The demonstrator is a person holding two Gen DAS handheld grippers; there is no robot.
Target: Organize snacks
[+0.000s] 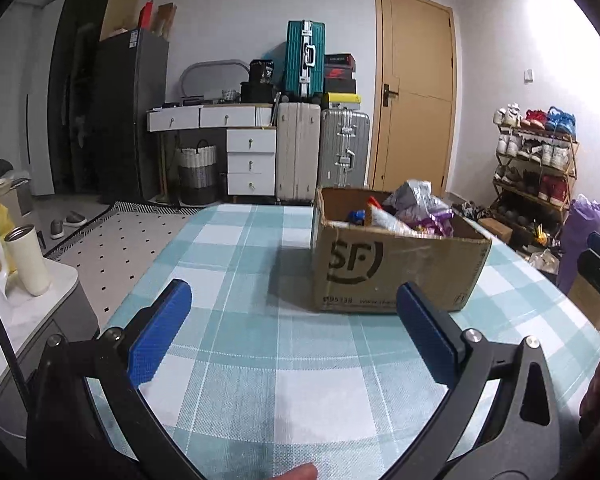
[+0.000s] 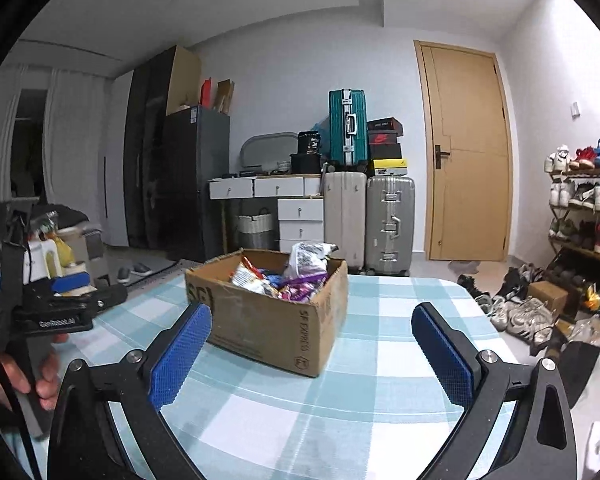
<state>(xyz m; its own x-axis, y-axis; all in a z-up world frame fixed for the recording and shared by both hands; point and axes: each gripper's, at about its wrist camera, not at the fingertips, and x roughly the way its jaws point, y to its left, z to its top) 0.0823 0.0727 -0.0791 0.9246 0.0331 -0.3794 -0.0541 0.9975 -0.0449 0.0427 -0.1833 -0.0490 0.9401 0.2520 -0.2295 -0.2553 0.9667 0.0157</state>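
A cardboard box [image 1: 396,264] full of snack packets [image 2: 296,276] sits on the far half of the checked tablecloth [image 1: 260,360]. The left gripper [image 1: 294,300] hangs over the near cloth, jaws wide apart and empty. The right gripper [image 2: 312,322] does likewise, just short of the box. A hand [image 2: 40,376] holds the left tool.

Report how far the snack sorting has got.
Done: nothing visibly sorted; the snack packets all sit heaped in the cardboard box. In hand: nothing; left tongs and right tongs hang open and empty above the checked tablecloth. Left: every packet.
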